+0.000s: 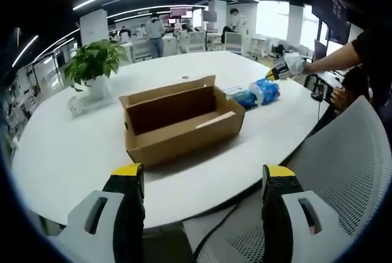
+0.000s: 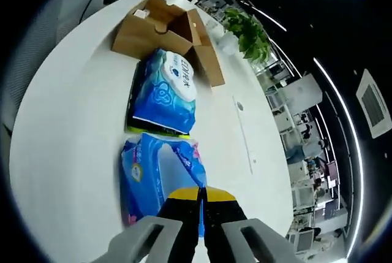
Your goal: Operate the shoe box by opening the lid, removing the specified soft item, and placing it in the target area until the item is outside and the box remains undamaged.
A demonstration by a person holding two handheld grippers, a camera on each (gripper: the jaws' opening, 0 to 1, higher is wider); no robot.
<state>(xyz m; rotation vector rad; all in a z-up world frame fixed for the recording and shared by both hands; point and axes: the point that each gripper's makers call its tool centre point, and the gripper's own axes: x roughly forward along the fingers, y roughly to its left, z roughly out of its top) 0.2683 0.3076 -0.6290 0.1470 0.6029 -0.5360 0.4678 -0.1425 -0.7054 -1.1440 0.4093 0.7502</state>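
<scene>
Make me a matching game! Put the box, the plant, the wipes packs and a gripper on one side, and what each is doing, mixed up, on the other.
Things:
1. cardboard box
2. potted plant
3. two blue packs
4. right gripper

States:
a. lying on the white table beside the box
b. shut on the nearer pack
c. open, lid flaps up
d. standing upright behind the box

Pairs: 1-c, 2-d, 3-a, 4-b
</scene>
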